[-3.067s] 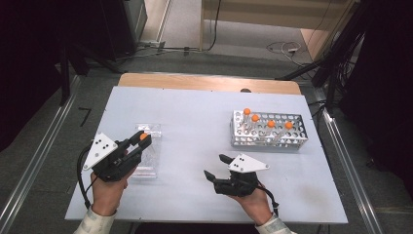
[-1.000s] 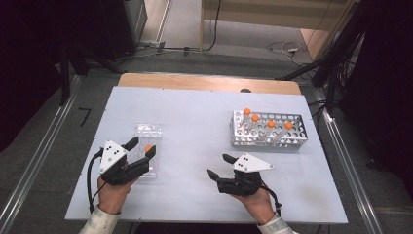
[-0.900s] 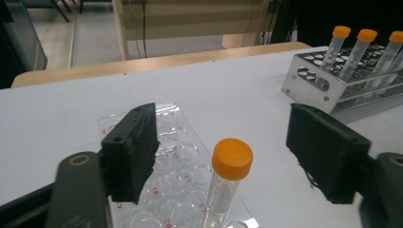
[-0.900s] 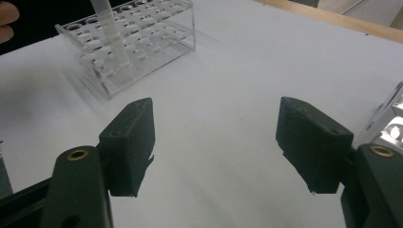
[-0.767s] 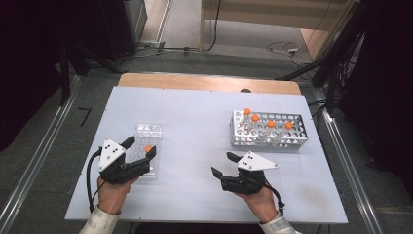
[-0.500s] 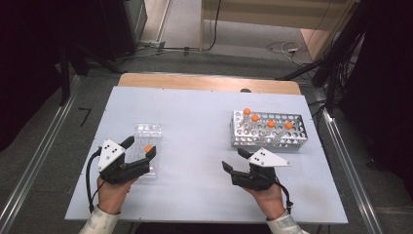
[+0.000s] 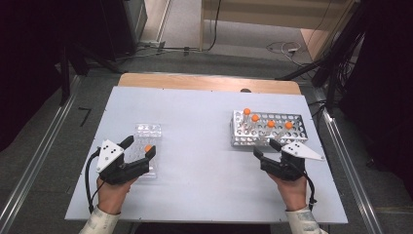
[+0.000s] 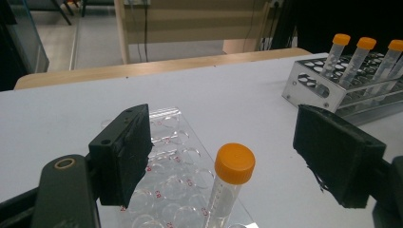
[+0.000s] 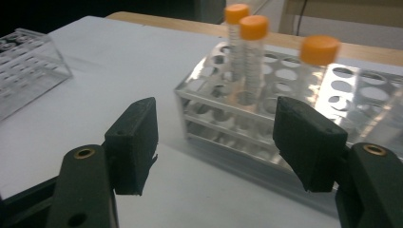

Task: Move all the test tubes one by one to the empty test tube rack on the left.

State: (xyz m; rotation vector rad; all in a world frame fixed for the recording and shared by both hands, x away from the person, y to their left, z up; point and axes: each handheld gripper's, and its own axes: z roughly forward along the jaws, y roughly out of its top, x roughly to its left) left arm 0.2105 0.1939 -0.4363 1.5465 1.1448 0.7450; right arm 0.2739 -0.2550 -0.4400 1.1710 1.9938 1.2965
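Left gripper point(image 8: 223, 156) spread apart, orange-capped tube point(image 8: 228, 187) standing free between jaws in clear rack point(image 8: 166, 142)

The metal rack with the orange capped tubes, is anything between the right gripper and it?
Nothing visible. The right gripper sits with open jaws just short of the metal rack's near wall, with bare table between them. The orange capped tubes stand deeper inside.

High view overhead, facing forward; gripper views low, close; all share metal rack point(image 7: 268, 129).
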